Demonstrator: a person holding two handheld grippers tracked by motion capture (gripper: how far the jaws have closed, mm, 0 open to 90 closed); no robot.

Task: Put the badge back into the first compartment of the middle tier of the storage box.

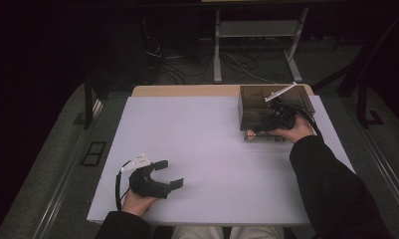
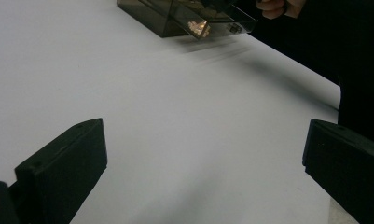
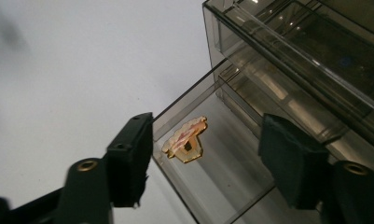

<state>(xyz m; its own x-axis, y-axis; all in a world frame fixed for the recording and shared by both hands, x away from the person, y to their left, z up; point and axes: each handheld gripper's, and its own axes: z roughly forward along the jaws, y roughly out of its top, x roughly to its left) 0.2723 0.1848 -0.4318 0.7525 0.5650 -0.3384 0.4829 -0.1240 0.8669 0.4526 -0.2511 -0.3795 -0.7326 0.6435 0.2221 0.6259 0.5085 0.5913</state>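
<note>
My right hand-held gripper (image 3: 205, 158) is spread over the smoky box's (image 1: 266, 102) pulled-out drawer (image 3: 222, 182) (one pink-gold trinket (image 3: 185, 140) inside); left hand-held gripper (image 1: 167, 175) spread, lower left.

White rectangular table top (image 1: 207, 149), matte; a strip of bare wood shows along its far edge. Smoked clear plastic drawer box (image 1: 266, 107) sits directly on the surface at the far right corner, lower drawer (image 3: 212, 158) pulled out toward the near edge. Small pink-and-yellow piece (image 3: 185, 140) lies on the drawer floor. Rest of the surface carries only shadows.
</note>
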